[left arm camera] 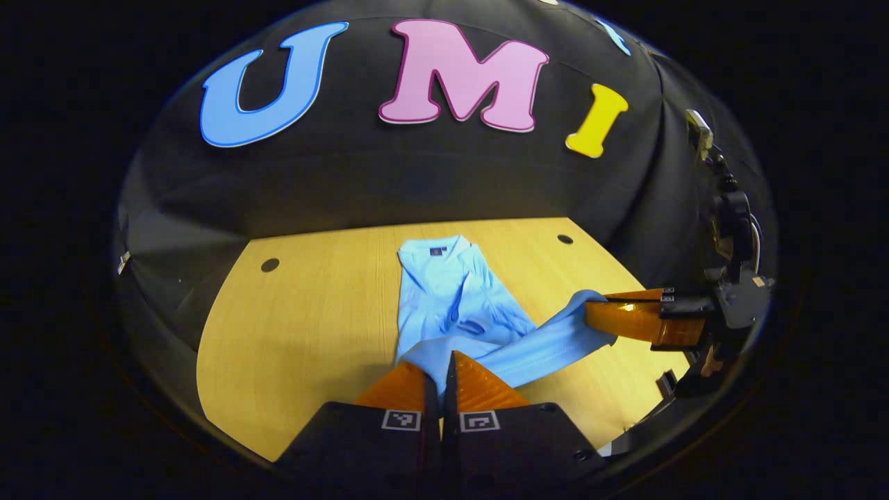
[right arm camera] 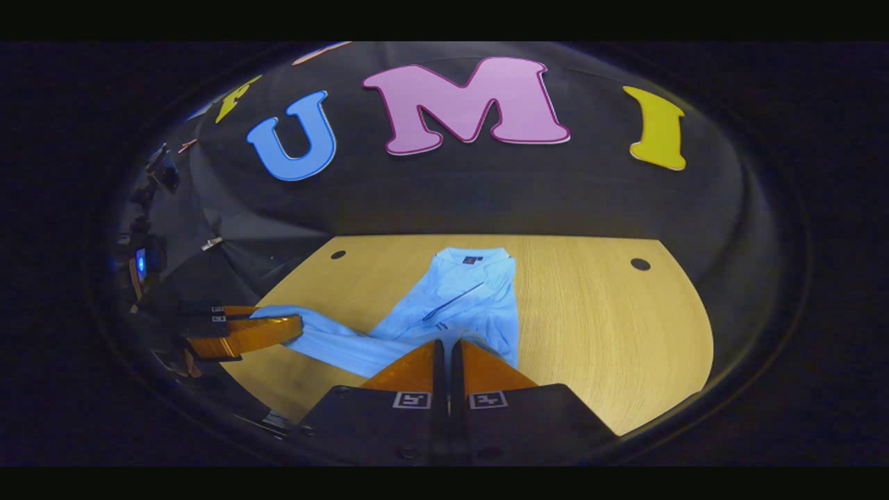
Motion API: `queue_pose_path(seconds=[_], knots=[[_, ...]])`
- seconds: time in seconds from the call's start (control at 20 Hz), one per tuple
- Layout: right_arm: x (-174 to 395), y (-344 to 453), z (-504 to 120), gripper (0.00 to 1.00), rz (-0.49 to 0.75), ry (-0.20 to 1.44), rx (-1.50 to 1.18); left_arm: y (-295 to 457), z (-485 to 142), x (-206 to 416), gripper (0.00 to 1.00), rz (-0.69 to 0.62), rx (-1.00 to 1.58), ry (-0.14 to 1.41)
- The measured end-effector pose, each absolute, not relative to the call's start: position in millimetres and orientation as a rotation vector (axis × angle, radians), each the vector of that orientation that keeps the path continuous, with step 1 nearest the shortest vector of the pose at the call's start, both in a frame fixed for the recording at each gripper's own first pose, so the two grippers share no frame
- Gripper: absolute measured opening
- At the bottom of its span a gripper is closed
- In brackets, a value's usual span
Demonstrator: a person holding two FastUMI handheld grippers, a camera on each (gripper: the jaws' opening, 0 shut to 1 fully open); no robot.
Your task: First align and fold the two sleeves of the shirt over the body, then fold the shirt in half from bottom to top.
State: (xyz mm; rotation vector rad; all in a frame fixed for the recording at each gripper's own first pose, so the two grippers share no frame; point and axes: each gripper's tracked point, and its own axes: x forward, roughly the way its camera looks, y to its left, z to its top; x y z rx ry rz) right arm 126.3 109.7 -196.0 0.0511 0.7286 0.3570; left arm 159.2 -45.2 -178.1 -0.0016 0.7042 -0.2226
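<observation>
On table point(left arm camera: 298, 326): both claws clamped tight on shirt point(left arm camera: 451, 292) hem.

light wooden table point(left arm camera: 305, 326) with a rounded front edge, two small dark holes near its back corners. on it lies a pale blue shirt point(left arm camera: 451, 292), collar toward the far wall, lower part bunched and lifted off the wood.

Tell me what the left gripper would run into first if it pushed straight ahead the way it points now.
Likely the light blue shirt itself. The left gripper is already shut on its hem, and the folded body lies directly ahead on the wooden table. Beyond it is the collar, then the booth wall; depth is uncertain.
</observation>
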Motion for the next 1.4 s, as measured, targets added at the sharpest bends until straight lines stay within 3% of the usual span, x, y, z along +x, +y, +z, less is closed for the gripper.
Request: queue_pose_path(seconds=[0.05,0.1,0.2,0.25,0.3,0.4,0.5,0.55,0.6,0.8,0.9,1.05,1.1,1.2,1.35,1.4], knots=[[142.6,111.1,-193.3,0.11,0.358,0.716,0.055,-44.6,-174.5,173.8,0.06,-0.22,-0.006,0.694],[160.1,112.3,-191.3,0.05,0.358,0.704,0.068,-43.6,-171.1,189.1,0.06,-0.215,0.001,0.684],[193.1,115.1,-188.3,0.05,0.365,0.674,0.079,-40.3,-168.2,221.1,0.06,-0.19,0.026,0.66],[209.4,116.8,-187.5,0.0,0.374,0.66,0.071,-43.3,-169.2,236.5,0.06,-0.191,0.022,0.656],[225.5,116.2,-187.9,0.05,0.375,0.644,0.055,-48.1,-170.1,253.5,0.06,-0.192,0.019,0.649],[258.7,117.2,-191.2,0.05,0.372,0.624,0.058,-52.3,-172.7,284.5,0.06,-0.191,0.036,0.632],[290.8,116.7,-197.5,0.0,0.355,0.616,0.094,-56.9,-177.0,315.8,0.06,-0.191,0.053,0.62],[307.8,115.8,-200.5,0.05,0.346,0.609,0.098,-57.8,-180.2,333.3,0.06,-0.191,0.053,0.612],[324.1,113.0,-204.0,0.0,0.34,0.605,0.092,-57.5,-183.0,348.8,0.06,-0.188,0.049,0.607],[386.0,110.0,-223.8,0.05,0.331,0.574,0.071,-45.1,-211.3,411.0,0.06,-0.176,0.048,0.596],[409.2,111.5,-243.9,0.0,0.323,0.577,0.061,-40.7,-236.4,436.3,0.06,-0.187,0.027,0.61],[424.9,115.5,-292.1,0.0,0.305,0.624,0.053,-31.3,-280.4,457.6,0.06,-0.179,-0.015,0.655],[426.7,117.1,-308.5,0.1,0.307,0.644,0.044,-31.0,-292.5,463.5,0.06,-0.175,-0.011,0.666],[426.7,118.4,-337.0,0.0,0.309,0.689,0.026,-31.6,-317.5,474.1,0.06,-0.154,-0.019,0.678],[428.7,115.6,-352.9,0.11,0.291,0.703,0.005,-31.6,-331.4,475.6,0.09,-0.132,-0.02,0.691],[430.3,112.7,-353.8,0.06,0.276,0.693,0.0,-32.7,-331.6,476.4,0.12,-0.127,-0.018,0.687]])
